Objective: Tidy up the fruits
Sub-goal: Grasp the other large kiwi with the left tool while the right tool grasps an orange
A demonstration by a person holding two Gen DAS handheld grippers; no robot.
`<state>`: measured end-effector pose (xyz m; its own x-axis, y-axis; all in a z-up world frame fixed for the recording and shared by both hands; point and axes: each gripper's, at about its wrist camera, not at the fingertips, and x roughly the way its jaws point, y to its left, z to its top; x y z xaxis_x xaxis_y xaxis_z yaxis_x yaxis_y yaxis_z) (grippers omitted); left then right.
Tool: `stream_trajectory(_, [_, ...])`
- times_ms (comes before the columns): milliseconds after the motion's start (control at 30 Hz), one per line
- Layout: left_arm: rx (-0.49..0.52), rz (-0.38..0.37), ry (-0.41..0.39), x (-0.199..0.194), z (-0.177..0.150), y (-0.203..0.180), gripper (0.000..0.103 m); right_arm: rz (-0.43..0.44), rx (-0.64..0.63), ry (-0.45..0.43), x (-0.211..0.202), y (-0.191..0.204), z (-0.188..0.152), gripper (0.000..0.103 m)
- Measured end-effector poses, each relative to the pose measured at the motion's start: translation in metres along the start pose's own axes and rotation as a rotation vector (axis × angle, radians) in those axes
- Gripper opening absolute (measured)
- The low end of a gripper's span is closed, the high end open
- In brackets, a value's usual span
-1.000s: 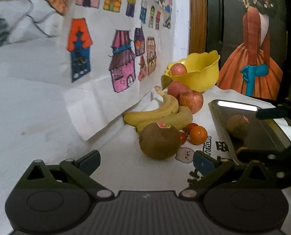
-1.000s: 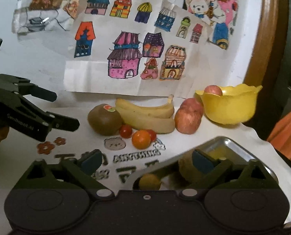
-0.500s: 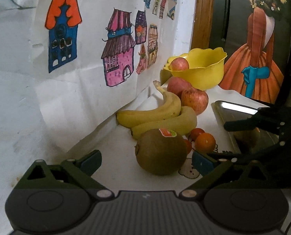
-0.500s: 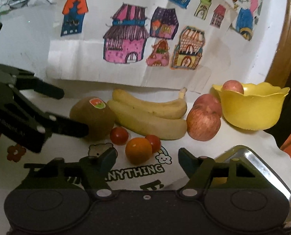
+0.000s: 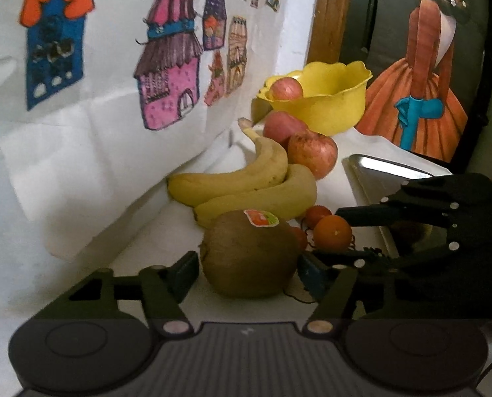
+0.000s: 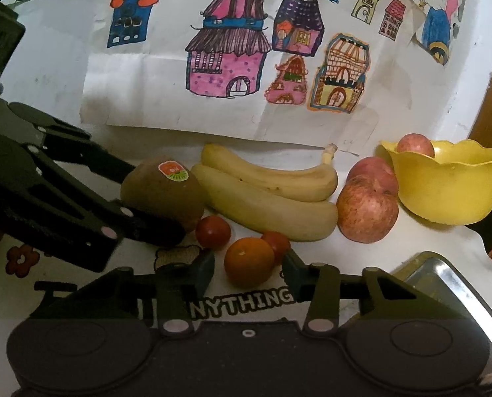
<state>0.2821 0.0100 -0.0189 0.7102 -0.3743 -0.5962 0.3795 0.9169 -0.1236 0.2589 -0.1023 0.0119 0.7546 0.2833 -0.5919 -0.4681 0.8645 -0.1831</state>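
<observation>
Both advanced | left gripper [image 5: 247,266] fingers spread around kiwi [image 5: 249,253] | right gripper [image 6: 248,269] fingers spread around orange [image 6: 249,262]

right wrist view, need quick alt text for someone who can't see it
The open right tool frames a small orange citrus fruit on a white printed tablecloth. Behind it lie two yellow bananas, red apples and a yellow scalloped bowl; the left tool straddles a brown stickered kiwi.

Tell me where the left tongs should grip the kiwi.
Grip the kiwi across its widest middle, coming level from the front as the open left tongs already straddle it. It is rounded and lies on its side, with bananas crowding the back.
</observation>
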Motion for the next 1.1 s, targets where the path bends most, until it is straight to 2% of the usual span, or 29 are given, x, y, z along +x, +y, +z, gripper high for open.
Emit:
stream_trajectory(133, [-0.013, 0.005, -0.002, 0.001, -0.001, -0.001, 0.066, -0.008, -0.001, 0.001, -0.001, 0.000, -0.002, 0.035])
stream_trajectory(400, [-0.022, 0.011, -0.002, -0.007, -0.006, -0.004, 0.065, -0.017, 0.017, -0.018, -0.013, -0.003, -0.006, 0.035])
stream_trajectory(667, [-0.021, 0.007, 0.007, -0.021, -0.014, -0.011, 0.065, -0.022, 0.015, -0.066, -0.042, -0.002, -0.007, 0.035])
stream_trajectory(1100, [-0.013, -0.049, -0.030, -0.041, -0.014, -0.036, 0.065, -0.116, 0.040, -0.102, -0.108, -0.023, -0.032, 0.035])
